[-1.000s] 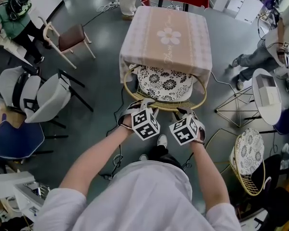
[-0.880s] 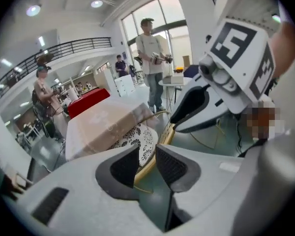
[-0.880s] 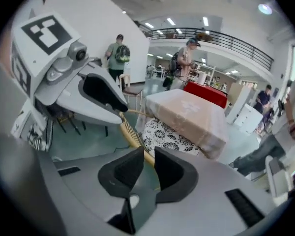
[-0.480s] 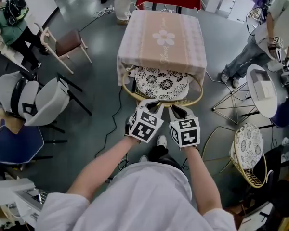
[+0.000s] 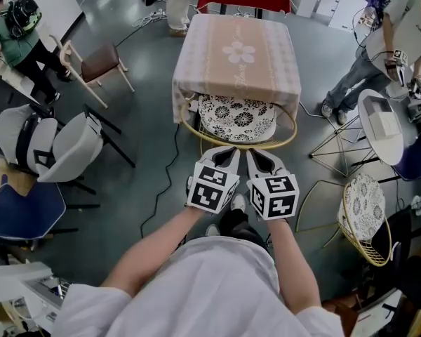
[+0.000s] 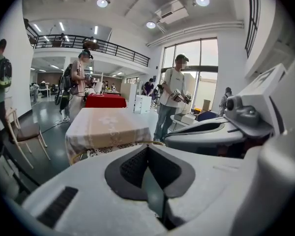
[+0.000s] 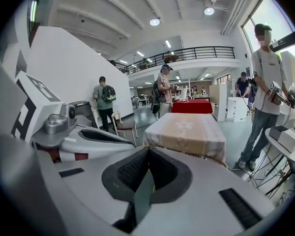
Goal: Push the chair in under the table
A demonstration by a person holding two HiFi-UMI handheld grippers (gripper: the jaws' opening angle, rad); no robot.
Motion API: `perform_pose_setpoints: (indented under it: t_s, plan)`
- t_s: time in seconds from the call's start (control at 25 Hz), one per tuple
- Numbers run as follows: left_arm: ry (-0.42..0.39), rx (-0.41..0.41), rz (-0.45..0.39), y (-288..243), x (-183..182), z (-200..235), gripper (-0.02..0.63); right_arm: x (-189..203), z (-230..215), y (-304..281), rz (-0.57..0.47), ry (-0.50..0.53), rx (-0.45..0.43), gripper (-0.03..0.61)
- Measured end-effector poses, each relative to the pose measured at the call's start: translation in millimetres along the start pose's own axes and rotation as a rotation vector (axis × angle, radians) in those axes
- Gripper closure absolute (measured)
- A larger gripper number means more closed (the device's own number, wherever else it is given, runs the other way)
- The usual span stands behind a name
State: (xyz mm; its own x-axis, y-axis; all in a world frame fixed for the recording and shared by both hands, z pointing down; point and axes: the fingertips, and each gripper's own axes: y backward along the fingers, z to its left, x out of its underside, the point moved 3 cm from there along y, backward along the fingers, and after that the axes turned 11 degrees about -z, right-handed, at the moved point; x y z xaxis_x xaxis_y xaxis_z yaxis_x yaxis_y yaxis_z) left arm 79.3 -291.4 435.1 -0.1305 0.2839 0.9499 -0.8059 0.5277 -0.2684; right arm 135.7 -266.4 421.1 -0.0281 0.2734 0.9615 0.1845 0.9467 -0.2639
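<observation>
A square table (image 5: 237, 55) under a beige flowered cloth stands ahead of me. The chair (image 5: 238, 118), a gold wire frame with a black-and-white patterned cushion, sits mostly under its near edge, with the back hoop sticking out toward me. My left gripper (image 5: 228, 152) and right gripper (image 5: 257, 154) hover side by side just short of that hoop, touching nothing. In the left gripper view the left gripper (image 6: 147, 151) is shut and empty, with the table (image 6: 105, 127) beyond it. The right gripper (image 7: 147, 154) is also shut and empty, facing the table (image 7: 187, 129).
A wooden chair (image 5: 98, 58) and two grey shell chairs (image 5: 63, 142) stand to the left, a blue chair (image 5: 24, 209) nearer. A second gold wire chair (image 5: 361, 223) and a round white table (image 5: 382, 128) are at the right. People stand around. A cable (image 5: 165, 181) trails on the floor.
Both grippers have come off the chair's back hoop, lifted and drawn back toward me while rolling upright. The left jaws have closed.
</observation>
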Motion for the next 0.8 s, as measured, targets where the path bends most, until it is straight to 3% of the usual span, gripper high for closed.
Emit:
perform_pose_setpoints:
  t_s: [0.8]
  plan:
    - [-0.006, -0.005, 0.004, 13.3, 5.6, -17.4, 0.609, 10.1, 6.7, 22.0, 0.003, -0.020, 0.000, 0.575]
